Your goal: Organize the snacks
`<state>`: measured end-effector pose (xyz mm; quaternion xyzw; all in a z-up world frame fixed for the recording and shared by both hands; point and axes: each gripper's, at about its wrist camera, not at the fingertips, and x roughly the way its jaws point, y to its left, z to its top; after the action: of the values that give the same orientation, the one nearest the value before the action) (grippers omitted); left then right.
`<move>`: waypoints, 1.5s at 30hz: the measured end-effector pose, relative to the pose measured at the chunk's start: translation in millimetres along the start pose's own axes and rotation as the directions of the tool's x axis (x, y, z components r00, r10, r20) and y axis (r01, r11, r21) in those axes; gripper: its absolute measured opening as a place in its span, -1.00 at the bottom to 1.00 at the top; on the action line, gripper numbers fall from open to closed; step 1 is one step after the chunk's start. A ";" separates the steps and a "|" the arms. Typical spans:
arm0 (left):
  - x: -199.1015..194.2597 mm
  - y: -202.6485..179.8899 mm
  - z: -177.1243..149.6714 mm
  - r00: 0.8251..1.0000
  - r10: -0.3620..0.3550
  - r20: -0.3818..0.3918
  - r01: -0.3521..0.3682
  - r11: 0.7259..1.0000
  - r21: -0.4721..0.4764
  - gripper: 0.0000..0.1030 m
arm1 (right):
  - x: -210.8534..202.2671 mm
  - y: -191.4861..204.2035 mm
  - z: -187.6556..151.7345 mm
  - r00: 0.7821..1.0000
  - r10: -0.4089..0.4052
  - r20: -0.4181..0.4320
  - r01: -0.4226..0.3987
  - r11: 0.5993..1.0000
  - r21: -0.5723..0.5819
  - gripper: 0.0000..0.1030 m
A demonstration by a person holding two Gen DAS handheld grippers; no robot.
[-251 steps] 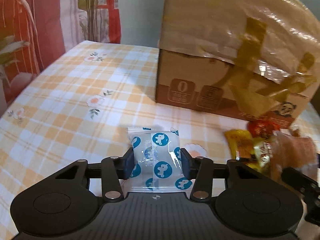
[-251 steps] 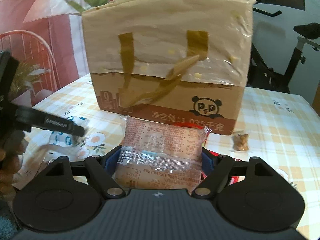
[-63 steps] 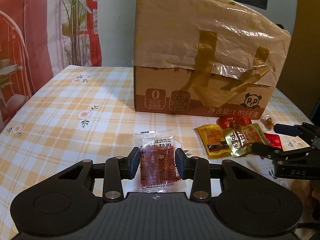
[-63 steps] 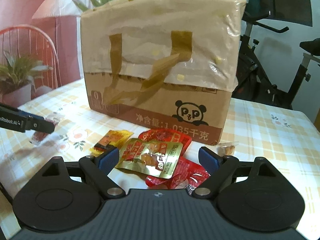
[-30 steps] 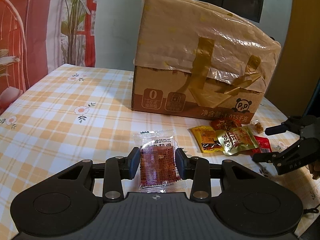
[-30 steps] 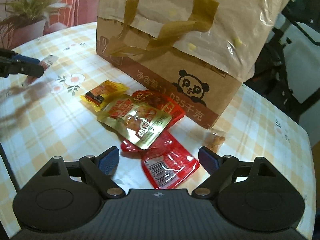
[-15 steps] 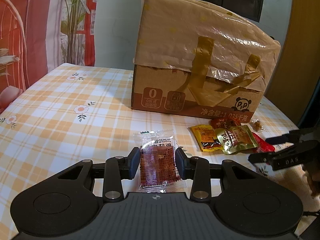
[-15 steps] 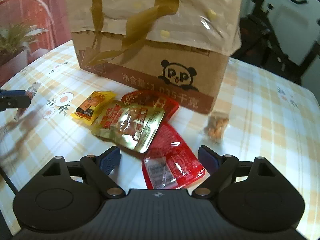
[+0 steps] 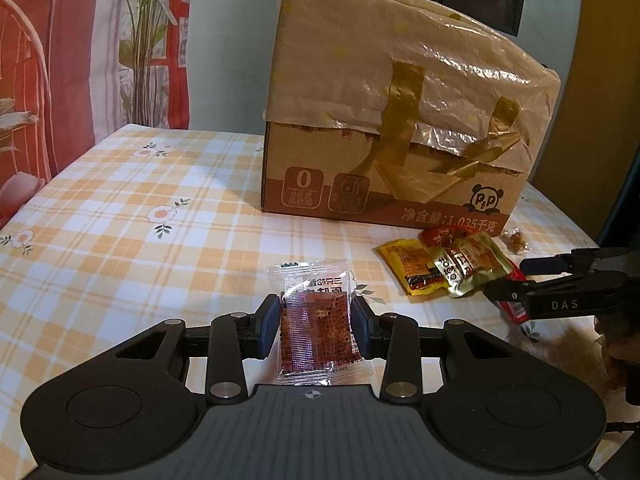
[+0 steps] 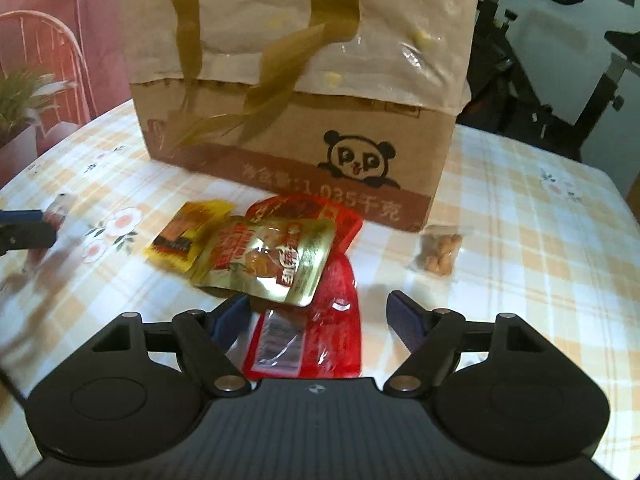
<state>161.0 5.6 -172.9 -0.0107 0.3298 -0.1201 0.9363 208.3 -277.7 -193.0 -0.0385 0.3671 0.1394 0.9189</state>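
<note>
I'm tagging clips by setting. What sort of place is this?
Probably a home living or dining room: a checked floral tablecloth, an exercise bike behind the cardboard box, and a potted plant.

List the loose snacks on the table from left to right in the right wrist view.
Yellow packet → gold pouch → red packet → small clear bag of nuts.

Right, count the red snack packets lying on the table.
2. One red foil packet lies by the cardboard box; one red plastic packet between the right gripper. Others may be hidden.
</note>
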 end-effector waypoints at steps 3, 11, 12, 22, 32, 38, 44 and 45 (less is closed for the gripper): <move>1.0 -0.1 -0.6 1.000 0.001 -0.005 -0.001 1.000 0.004 -0.21 | 0.5 0.4 -2.0 1.000 -0.007 0.028 0.007 1.000 -0.006 0.50; 3.0 -2.0 -2.0 1.000 0.005 -0.014 -0.005 1.000 0.016 -0.21 | -4.2 2.1 -7.6 0.998 0.010 0.066 -0.009 1.000 -0.020 0.06; 2.9 -2.1 -2.1 1.000 0.006 -0.015 -0.005 1.000 0.017 -0.21 | -4.8 3.3 -8.2 0.998 0.013 0.069 -0.011 1.000 -0.023 0.03; 3.7 -4.3 -2.6 1.000 0.011 -0.024 -0.010 1.000 0.027 -0.21 | -17.5 -26.6 -17.6 0.987 -0.097 0.131 0.072 0.980 0.186 -0.27; 4.2 -5.4 -3.4 0.999 0.012 -0.030 -0.011 0.999 0.035 -0.21 | -11.1 -21.3 -15.4 0.992 -0.069 0.104 0.053 0.988 0.148 -0.21; 4.3 -5.7 -3.7 0.999 0.012 -0.030 -0.011 0.999 0.035 -0.21 | -5.7 -24.8 -11.0 0.994 -0.054 0.094 0.038 0.987 0.159 -0.19; 3.0 -5.8 -3.1 1.000 0.010 -0.022 -0.010 0.999 0.036 -0.21 | -3.9 -26.2 -9.8 0.994 -0.045 0.096 0.030 0.987 0.157 -0.23; 2.6 -5.8 -2.9 1.000 0.010 -0.021 -0.009 0.999 0.036 -0.21 | -5.1 -26.1 -10.6 0.994 -0.046 0.099 0.030 0.987 0.159 -0.26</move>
<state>159.8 -0.4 -176.2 0.0091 0.3374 -0.1217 0.9334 205.2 -305.7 -198.0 0.0345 0.3286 0.0941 0.9392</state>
